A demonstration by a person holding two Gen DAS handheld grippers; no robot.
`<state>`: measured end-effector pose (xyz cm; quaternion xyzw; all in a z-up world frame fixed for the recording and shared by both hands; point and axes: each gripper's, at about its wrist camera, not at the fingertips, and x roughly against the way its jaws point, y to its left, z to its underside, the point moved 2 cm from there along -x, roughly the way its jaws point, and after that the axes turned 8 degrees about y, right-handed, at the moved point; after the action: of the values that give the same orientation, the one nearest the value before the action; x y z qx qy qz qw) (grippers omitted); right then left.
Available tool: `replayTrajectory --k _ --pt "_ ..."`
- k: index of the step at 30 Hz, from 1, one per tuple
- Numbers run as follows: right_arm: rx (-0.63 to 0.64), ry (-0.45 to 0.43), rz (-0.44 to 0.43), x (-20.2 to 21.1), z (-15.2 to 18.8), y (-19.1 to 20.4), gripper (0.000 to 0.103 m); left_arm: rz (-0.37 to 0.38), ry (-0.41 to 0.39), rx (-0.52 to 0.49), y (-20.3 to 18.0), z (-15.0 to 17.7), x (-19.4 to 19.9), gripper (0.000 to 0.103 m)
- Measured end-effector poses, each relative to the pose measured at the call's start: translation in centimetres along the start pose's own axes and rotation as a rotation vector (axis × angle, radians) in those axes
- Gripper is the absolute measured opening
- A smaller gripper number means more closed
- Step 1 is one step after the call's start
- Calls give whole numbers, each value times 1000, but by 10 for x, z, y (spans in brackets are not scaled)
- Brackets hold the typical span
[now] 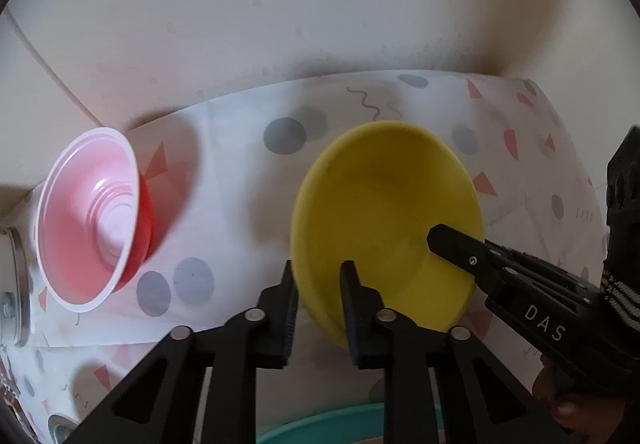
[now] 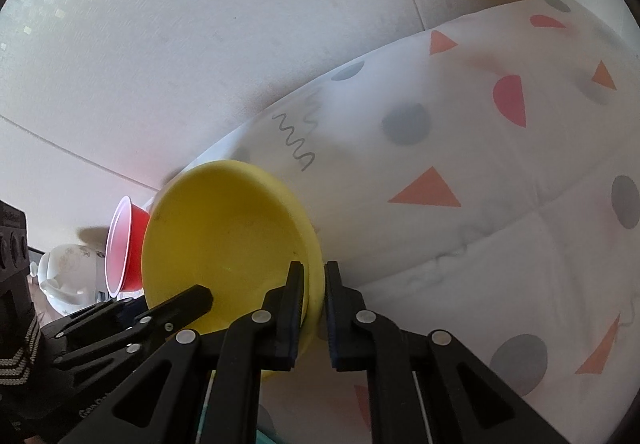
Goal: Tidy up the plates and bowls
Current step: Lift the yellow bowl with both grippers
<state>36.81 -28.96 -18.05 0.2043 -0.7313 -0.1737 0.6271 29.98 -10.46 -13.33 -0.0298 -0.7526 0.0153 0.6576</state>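
Yellow bowl (image 1: 384,219) tipped up on edge, open face toward both cameras, over the patterned cloth on the bench (image 2: 460,244); whether its lower edge touches the cloth cannot be told.

Left tool (image 1: 318,308) clamped on the bowl's near-left rim, one finger inside the wall, one outside. Right tool (image 2: 316,308) clamped on the opposite rim the same way; in the left view its inner finger reaches into the bowl from the right. Both hold; neither hand is nearer.

Teal dish (image 1: 332,424) shows at the bottom edge, below the bowl, toward the operator. Probable target; the move would be down and back toward it.

Red cup (image 1: 92,219) lies on its side, well left of the bowl, mouth toward the left camera. White teapot (image 2: 66,272) beyond it.
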Motion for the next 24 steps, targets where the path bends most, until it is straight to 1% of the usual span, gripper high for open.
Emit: replayTrajectory --k 6,9,15,18,24 --pt "-11 -1 9 2 3 3 8 21 -1 -7 -1 7 5 16" --pt "-20 -20 10 10 9 5 8 33 -12 -24 -1 12 12 16" --pt "-38 -55 24 29 23 12 8 64 -51 -38 -2 29 35 16" --pt "-44 -73 20 40 32 18 8 65 -74 -48 0 42 48 16" --pt "-42 -90 14 52 48 32 8 94 -98 -28 8 60 63 16"
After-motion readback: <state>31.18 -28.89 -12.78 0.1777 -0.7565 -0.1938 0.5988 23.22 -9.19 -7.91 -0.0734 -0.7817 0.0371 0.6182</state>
